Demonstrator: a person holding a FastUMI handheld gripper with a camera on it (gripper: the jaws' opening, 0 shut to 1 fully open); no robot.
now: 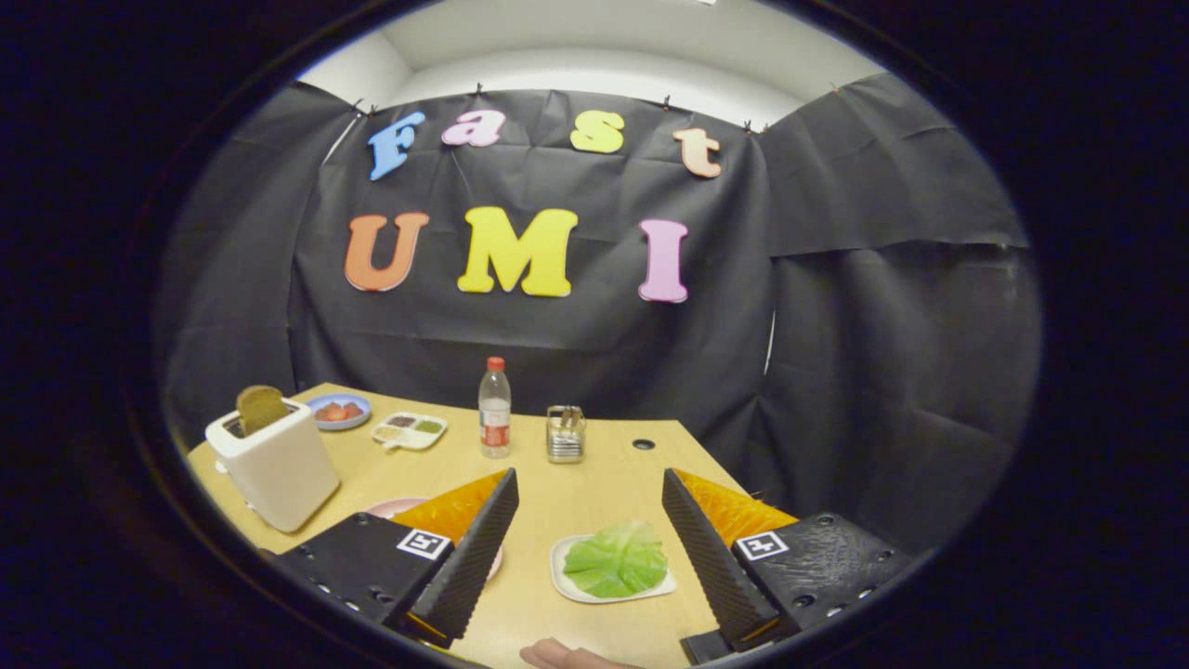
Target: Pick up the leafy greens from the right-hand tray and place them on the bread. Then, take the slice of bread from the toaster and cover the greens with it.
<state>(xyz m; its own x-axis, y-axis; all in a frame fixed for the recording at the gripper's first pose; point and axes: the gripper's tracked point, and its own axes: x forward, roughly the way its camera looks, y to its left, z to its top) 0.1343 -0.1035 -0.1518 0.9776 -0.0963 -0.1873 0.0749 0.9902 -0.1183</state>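
1. The leafy greens lie flat on a small white tray on the table, between my two fingers and a little ahead of them. I judge they sit there, spread and loose, so I can take them from above without fighting the tray.
2. The leaf is broad and ruffled; its long axis runs roughly across, side to side, with the crinkled edge turned away from me (the stem end I cannot make out).
3. My gripper holds nothing: the fingers stand wide apart, one on each side of the tray, which I take as readiness to close on the leaf.
4. A pink plate sits just behind my left finger, largely hidden; the bread on it I cannot see.
5. Further left stands the white toaster with a slice of bread poking upright from its slot, easy to pinch later.
6. Beyond are a water bottle, a small metal holder, and two dishes of food near the wall.
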